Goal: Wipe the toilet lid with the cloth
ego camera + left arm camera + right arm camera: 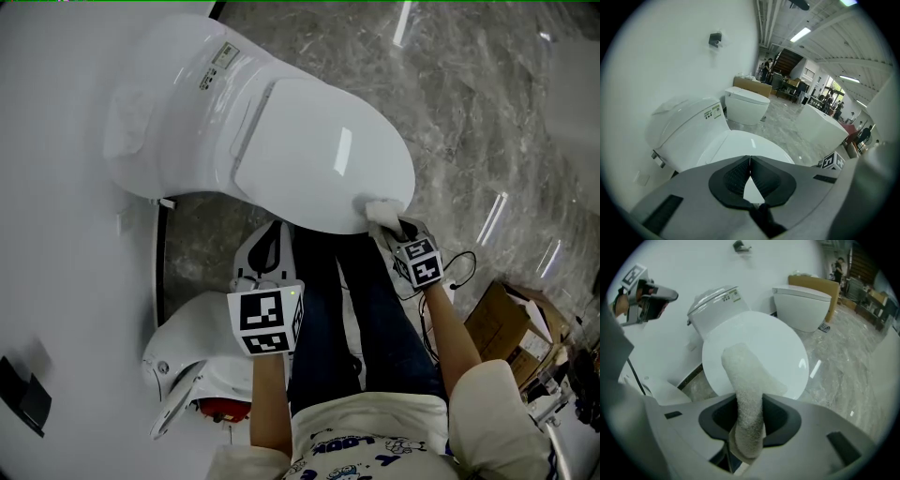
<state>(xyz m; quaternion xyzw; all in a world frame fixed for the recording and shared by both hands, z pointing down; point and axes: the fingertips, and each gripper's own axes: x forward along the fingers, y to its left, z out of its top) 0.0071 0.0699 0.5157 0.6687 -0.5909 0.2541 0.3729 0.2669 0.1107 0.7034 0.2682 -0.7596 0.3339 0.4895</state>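
Observation:
The white toilet [187, 103] stands with its lid [319, 150] closed. My right gripper [392, 225] is shut on a white cloth [380, 208], which rests on the lid's front edge. In the right gripper view the cloth [747, 380] runs up from between the jaws and drapes onto the lid [778, 348]. My left gripper [270, 246] hovers off the lid's near left side, jaws shut with nothing between them. In its own view the left gripper [750, 161] has its tips touching above the lid [740, 145]. It also shows in the right gripper view, the left gripper [647, 298] held high at the left.
A second toilet [746, 105] stands further along the wall. Another white fixture [192, 361] sits beside the person's legs. A cardboard box [511, 319] lies on the marble floor to the right. A white tub [820, 126] and several people are far off.

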